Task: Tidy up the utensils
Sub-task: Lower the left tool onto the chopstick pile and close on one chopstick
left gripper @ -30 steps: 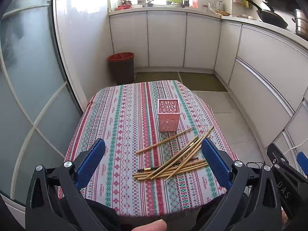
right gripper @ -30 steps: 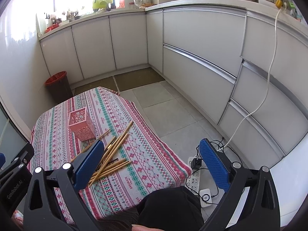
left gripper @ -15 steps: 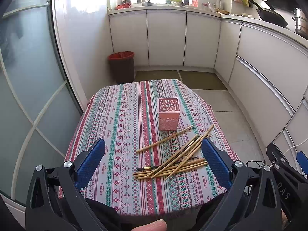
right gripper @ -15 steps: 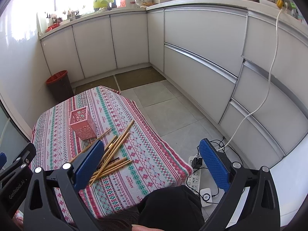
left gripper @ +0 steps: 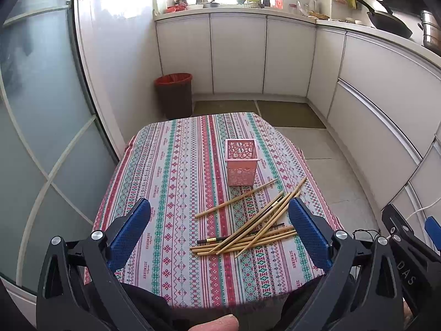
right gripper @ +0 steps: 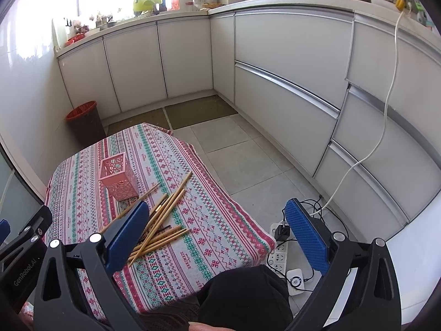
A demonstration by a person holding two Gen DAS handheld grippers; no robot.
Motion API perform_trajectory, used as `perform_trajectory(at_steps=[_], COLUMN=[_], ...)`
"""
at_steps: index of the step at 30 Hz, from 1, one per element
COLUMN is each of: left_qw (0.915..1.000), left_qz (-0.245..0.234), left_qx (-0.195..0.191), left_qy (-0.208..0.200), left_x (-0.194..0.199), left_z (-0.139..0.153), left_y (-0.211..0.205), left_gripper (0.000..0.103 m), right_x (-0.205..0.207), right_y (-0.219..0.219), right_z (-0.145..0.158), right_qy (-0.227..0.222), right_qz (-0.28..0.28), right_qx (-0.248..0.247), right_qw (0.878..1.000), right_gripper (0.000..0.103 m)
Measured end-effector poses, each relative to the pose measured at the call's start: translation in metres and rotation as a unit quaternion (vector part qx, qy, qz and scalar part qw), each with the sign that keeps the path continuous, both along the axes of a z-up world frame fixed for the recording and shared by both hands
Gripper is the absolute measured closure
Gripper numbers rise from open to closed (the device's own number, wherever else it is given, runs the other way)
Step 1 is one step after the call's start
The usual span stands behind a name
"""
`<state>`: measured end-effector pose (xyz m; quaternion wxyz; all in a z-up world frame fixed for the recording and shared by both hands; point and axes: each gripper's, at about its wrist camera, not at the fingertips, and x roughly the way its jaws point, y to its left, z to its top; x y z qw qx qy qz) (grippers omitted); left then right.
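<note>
A pink perforated holder stands upright on the patterned tablecloth; it also shows in the right wrist view. Several wooden chopsticks lie scattered just in front of it, one dark one among them; they show in the right wrist view too. My left gripper is open and empty, held above the table's near edge. My right gripper is open and empty, over the table's right edge, its left finger above the chopsticks.
A red-rimmed bin stands on the floor beyond the table. White cabinets run along the back and right. A power strip with cables lies on the floor right of the table. A glass door is at left.
Both grippers have drifted slightly; the table and holder sit a little higher and farther in the left wrist view. The chopsticks and holder have not moved.
</note>
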<state>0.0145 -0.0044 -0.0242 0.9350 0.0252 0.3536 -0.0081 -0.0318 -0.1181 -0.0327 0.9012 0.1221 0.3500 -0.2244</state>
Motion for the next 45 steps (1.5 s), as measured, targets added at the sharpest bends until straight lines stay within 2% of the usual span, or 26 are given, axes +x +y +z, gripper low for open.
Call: perform_trajectory(at_steps=[4, 5, 7, 8, 11, 13, 15, 19, 21, 24, 26, 27, 29, 32, 33, 34, 36, 38, 41, 43, 45], left_qw=[0.9999, 0.9997, 0.9955, 0.9906, 0.9567, 0.9402, 0.9321, 0.9201, 0.9123, 0.8955, 0.8889, 0.8838, 0.8768, 0.8651, 0.8632, 0.8615, 0.8659, 0.8682, 0.8722, 0.8792, 0.8895], left_qz=[-0.005, -0.014, -0.060, -0.085, -0.169, -0.193, -0.209, -0.245, -0.265, -0.287, -0.287, -0.289, -0.289, -0.292, -0.296, -0.298, -0.298, -0.294, -0.291, -0.291, -0.291], left_qx=[-0.001, -0.001, -0.011, -0.023, -0.080, -0.090, -0.088, -0.059, -0.022, 0.035, 0.057, 0.058, 0.054, 0.061, 0.070, 0.079, 0.089, 0.111, 0.104, 0.087, 0.077], left_qy=[0.009, 0.019, 0.073, 0.105, 0.223, 0.266, 0.282, 0.300, 0.311, 0.338, 0.353, 0.363, 0.380, 0.404, 0.403, 0.403, 0.391, 0.384, 0.379, 0.367, 0.344], left_x=[0.006, 0.013, 0.039, 0.053, 0.106, 0.135, 0.161, 0.201, 0.219, 0.241, 0.254, 0.260, 0.268, 0.275, 0.276, 0.277, 0.282, 0.286, 0.292, 0.292, 0.288], left_z=[-0.002, -0.004, -0.016, -0.023, -0.054, -0.073, -0.088, -0.108, -0.121, -0.149, -0.167, -0.178, -0.190, -0.213, -0.219, -0.225, -0.227, -0.227, -0.224, -0.219, -0.211], left_y=[-0.001, -0.002, -0.012, -0.017, -0.045, -0.065, -0.088, -0.128, -0.146, -0.164, -0.172, -0.177, -0.184, -0.199, -0.205, -0.210, -0.217, -0.221, -0.213, -0.204, -0.194], left_gripper=[0.007, 0.007, 0.007, 0.007, 0.007, 0.007, 0.007, 0.007, 0.007, 0.008, 0.017, 0.020, 0.037, 0.051, 0.053, 0.059, 0.064, 0.088, 0.094, 0.096, 0.097], right_x=[-0.001, -0.001, -0.001, -0.001, 0.005, 0.012, 0.022, 0.039, 0.046, 0.054, 0.058, 0.059, 0.060, 0.061, 0.061, 0.061, 0.060, 0.061, 0.063, 0.064, 0.068], right_y=[-0.005, -0.012, -0.032, -0.041, -0.069, -0.081, -0.091, -0.103, -0.105, -0.108, -0.113, -0.116, -0.122, -0.130, -0.132, -0.133, -0.136, -0.136, -0.134, -0.132, -0.129], right_z=[-0.003, -0.007, -0.023, -0.032, -0.065, -0.087, -0.108, -0.138, -0.151, -0.166, -0.175, -0.180, -0.186, -0.196, -0.198, -0.200, -0.203, -0.204, -0.205, -0.208, -0.208], right_qy=[-0.003, -0.003, 0.001, 0.002, 0.027, 0.049, 0.075, 0.115, 0.121, 0.124, 0.123, 0.122, 0.123, 0.128, 0.130, 0.130, 0.130, 0.130, 0.138, 0.146, 0.156], right_qz=[-0.008, -0.015, -0.043, -0.057, -0.095, -0.103, -0.102, -0.081, -0.071, -0.060, -0.061, -0.064, -0.070, -0.083, -0.087, -0.091, -0.094, -0.095, -0.095, -0.098, -0.097], right_qx=[0.021, 0.043, 0.116, 0.141, 0.198, 0.233, 0.259, 0.296, 0.308, 0.317, 0.334, 0.342, 0.356, 0.364, 0.367, 0.370, 0.375, 0.371, 0.368, 0.369, 0.366], right_qw=[1.000, 0.999, 0.992, 0.988, 0.975, 0.966, 0.958, 0.945, 0.941, 0.938, 0.933, 0.930, 0.924, 0.919, 0.917, 0.915, 0.913, 0.915, 0.915, 0.913, 0.912], right_gripper=[0.007, 0.007, 0.007, 0.007, 0.007, 0.007, 0.007, 0.007, 0.007, 0.007, 0.007, 0.007, 0.007, 0.007, 0.007, 0.007, 0.007, 0.007, 0.007, 0.007, 0.007])
